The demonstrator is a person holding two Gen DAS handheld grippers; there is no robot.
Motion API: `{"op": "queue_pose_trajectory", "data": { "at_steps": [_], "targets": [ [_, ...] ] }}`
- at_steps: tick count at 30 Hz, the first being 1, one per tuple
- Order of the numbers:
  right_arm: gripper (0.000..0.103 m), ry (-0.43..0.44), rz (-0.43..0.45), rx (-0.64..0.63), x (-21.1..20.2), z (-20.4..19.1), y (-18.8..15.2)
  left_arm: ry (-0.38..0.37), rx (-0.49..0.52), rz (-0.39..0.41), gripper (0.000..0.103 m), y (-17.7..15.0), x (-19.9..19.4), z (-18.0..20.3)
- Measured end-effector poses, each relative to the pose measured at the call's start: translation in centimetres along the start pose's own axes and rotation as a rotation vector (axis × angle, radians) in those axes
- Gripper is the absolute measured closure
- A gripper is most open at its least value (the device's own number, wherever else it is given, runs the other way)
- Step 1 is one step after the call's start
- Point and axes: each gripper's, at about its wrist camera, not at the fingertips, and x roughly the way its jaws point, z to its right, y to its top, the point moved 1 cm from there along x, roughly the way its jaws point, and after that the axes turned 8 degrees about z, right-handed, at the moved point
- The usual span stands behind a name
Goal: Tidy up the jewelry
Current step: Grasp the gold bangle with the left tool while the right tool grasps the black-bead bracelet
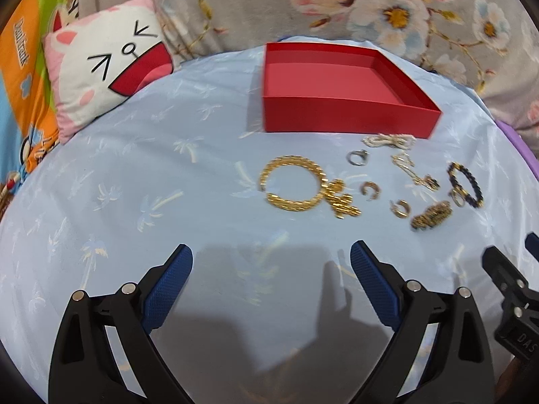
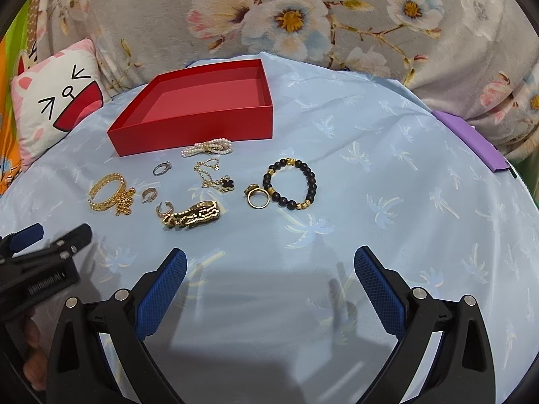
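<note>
An empty red box stands on a light blue cloth. In front of it lie a gold chain bracelet, a pearl strand, a silver ring, a thin chain with a black clover, two gold ear cuffs, a gold link bracelet, a gold ring and a black bead bracelet. My left gripper is open and empty, short of the gold chain bracelet. My right gripper is open and empty, short of the bead bracelet.
A cat-face pillow lies at the far left. A floral grey blanket lies behind the cloth. A purple object sits at the cloth's right edge. The other gripper shows at each view's side.
</note>
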Motion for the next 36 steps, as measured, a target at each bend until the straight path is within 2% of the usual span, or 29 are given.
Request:
{"op": "queue_pose_trajectory", "data": {
  "at_steps": [4,7,10,15,18,20,21,24,28,32,36],
  "targets": [
    [0.005,0.007,-0.013,0.009,0.3,0.2,0.1,-0.034,-0.012,-0.008,0.011,1.4,0.7,-0.9],
    [0.005,0.007,-0.013,0.007,0.4,0.2,0.1,-0.039,0.052,0.026,0.011,2.8,1.2,0.3],
    [0.005,0.008,-0.014,0.013,0.4,0.3,0.1,-0.056,0.084,0.006,0.011,3.9,2.9,1.3],
    [0.005,0.012,-0.019,0.015,0.6,0.3,0.0,-0.027,0.090,-0.017,0.012,4.7,5.1,2.1],
    [0.005,0.016,-0.021,0.015,0.6,0.2,0.0,-0.023,0.079,-0.041,0.019,4.8,6.0,2.2],
    [0.005,0.018,-0.023,0.016,0.6,0.2,-0.1,-0.026,0.074,-0.060,0.028,4.6,6.4,2.1],
    [0.005,0.020,-0.024,0.017,0.7,0.3,-0.1,-0.037,0.062,-0.068,0.029,4.5,6.7,2.0],
    [0.005,0.022,-0.027,0.019,0.7,0.3,-0.1,-0.045,0.037,-0.072,0.035,4.7,6.9,1.6],
    [0.005,0.023,-0.027,0.020,0.8,0.3,-0.1,-0.048,0.040,-0.068,0.049,4.5,6.8,1.6],
    [0.005,0.030,-0.031,0.025,0.8,0.3,-0.1,-0.073,0.043,-0.067,0.049,4.5,6.6,1.7],
    [0.005,0.016,-0.020,0.025,1.0,1.3,0.9,-0.065,0.044,-0.046,0.049,4.6,5.8,1.3]
  ]
}}
